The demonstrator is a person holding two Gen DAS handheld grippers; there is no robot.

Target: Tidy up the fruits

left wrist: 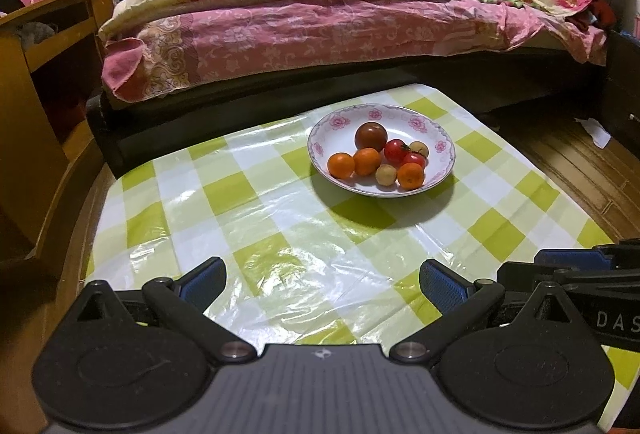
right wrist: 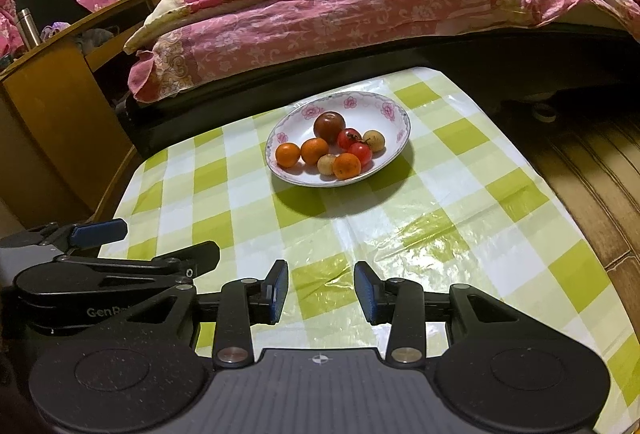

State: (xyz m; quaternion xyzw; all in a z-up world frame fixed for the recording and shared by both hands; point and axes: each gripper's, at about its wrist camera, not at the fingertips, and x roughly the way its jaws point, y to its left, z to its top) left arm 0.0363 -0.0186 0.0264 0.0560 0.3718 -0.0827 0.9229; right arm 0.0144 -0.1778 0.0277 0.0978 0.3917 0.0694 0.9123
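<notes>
A white plate with a pink flower rim stands on the far half of the table. It holds a dark red round fruit, three small oranges, two red tomatoes and two small tan fruits. My left gripper is wide open and empty, over the near table. My right gripper is open and empty, also short of the plate. The left gripper also shows at the left of the right wrist view.
The table wears a green and white checked plastic cover. A bed with a pink quilt stands right behind it. A wooden cabinet is at the left. Wooden floor lies to the right.
</notes>
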